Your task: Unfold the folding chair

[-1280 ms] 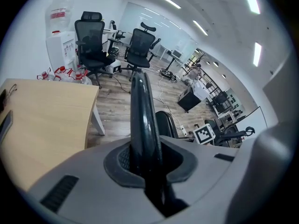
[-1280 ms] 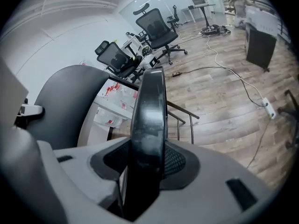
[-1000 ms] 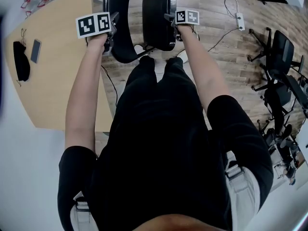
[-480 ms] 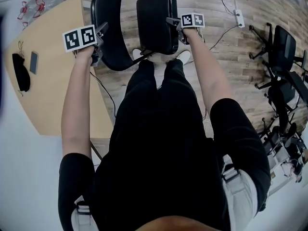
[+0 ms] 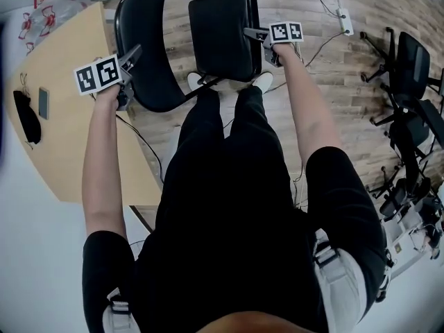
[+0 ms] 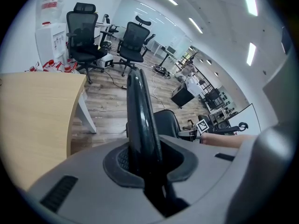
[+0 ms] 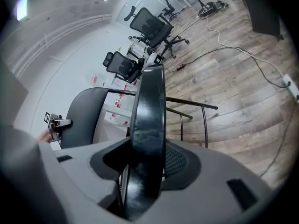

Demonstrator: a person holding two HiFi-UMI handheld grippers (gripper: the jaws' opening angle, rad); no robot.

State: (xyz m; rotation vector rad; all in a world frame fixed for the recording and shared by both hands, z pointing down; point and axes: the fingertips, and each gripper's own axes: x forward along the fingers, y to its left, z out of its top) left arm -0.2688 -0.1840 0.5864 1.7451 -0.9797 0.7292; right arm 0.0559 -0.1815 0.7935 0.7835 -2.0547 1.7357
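1. At the far left, a pale wooden table with a rounded edge [image 5: 69, 144], bearing a dark flat rectangular device [image 5: 43, 103] and a soft black pouch [image 5: 26, 116], near each other but apart
2. Just right of the table's edge, the left gripper [image 5: 133, 53], grey-bodied with a black-and-white marker cube, clenched on the thin outer rim of the curved black backrest [image 5: 142, 47] of the black metal folding chair [image 5: 229, 54]; in the left gripper view, pads pressed against both faces of that rim
3. In the middle, the chair on the wood-plank floor [image 5: 333, 89], right in front of the person's dark-trousered legs and white shoes [image 5: 195, 82]; backrest to the left, black padded seat [image 5: 218, 26] to the right, the two swung apart, with thin black frame tubes [image 7: 191, 103] running behind them
4. At the seat's right edge, the right gripper [image 5: 251, 33], also marker-cubed, grasping the thick rounded rim of the seat; jaws kept partly apart by that rim, which fills the gap between them in the right gripper view
5. Farther right, a white power strip [image 5: 342, 23] with its cable trailing over the floor, and black swivel office chairs [image 5: 406, 68] well apart from the folding chair
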